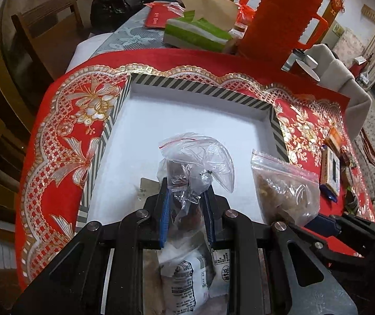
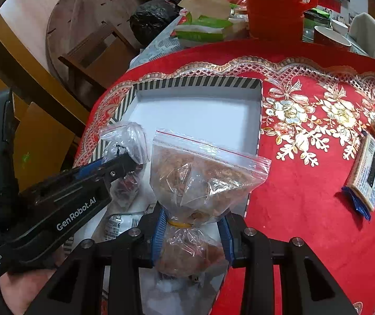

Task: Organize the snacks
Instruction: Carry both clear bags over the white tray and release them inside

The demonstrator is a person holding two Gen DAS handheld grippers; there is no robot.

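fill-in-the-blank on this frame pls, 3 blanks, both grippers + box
1. The left gripper is shut on a crumpled clear ____.
2. The right gripper holds a zip bag of brown snacks, cinched by a ____ rubber band.
3. Both bags hang over a box whose rim is ____ black and white.

Missing words: bag; yellow; striped

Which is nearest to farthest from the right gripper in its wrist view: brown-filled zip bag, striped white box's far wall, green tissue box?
1. Brown-filled zip bag, clamped in the right gripper.
2. Striped box's far wall, mid-table.
3. Green tissue box, beyond the red cloth.
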